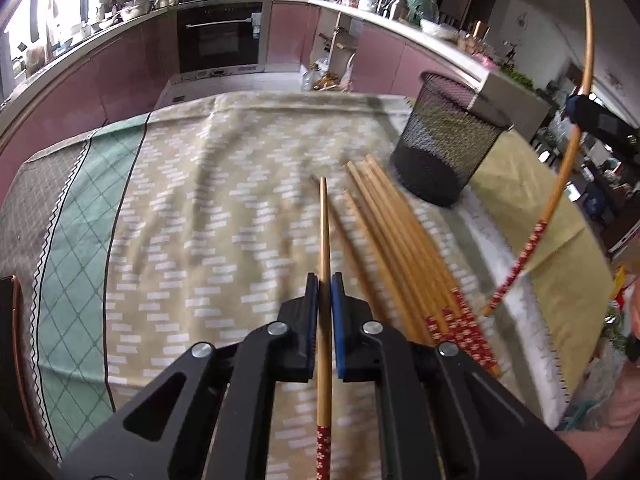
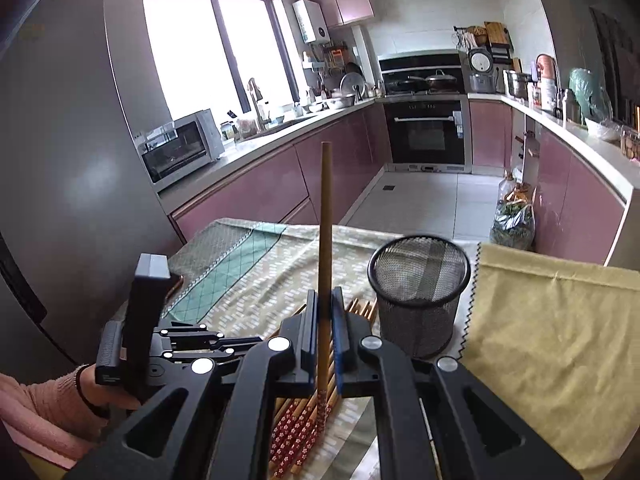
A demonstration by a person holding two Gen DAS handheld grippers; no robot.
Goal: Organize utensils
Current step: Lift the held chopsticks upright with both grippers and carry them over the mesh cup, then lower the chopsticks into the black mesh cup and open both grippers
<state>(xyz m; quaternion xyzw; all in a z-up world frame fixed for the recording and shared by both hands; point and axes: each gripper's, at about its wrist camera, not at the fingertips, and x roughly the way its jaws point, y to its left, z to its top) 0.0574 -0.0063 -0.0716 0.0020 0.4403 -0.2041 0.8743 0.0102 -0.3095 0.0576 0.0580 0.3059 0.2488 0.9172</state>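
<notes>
My left gripper (image 1: 325,280) is shut on a wooden chopstick (image 1: 324,236) with a red flowered handle; its tip points away over the patterned cloth. Several more chopsticks (image 1: 394,248) lie in a bundle just to its right. Behind them stands a black mesh cup (image 1: 448,144). At the far right of the left wrist view the right gripper (image 1: 580,110) holds another chopstick (image 1: 560,184) up in the air. In the right wrist view my right gripper (image 2: 325,300) is shut on that chopstick (image 2: 325,216), raised above the bundle (image 2: 304,424), left of the mesh cup (image 2: 418,296). The left gripper (image 2: 280,330) sits low at left.
A beige patterned cloth (image 1: 200,220) with a green band covers the table, and a yellow cloth (image 2: 552,344) lies on the right. A person's hand in a pink sleeve (image 2: 48,404) holds the left gripper. Pink kitchen cabinets, an oven (image 2: 426,132) and crowded counters ring the room.
</notes>
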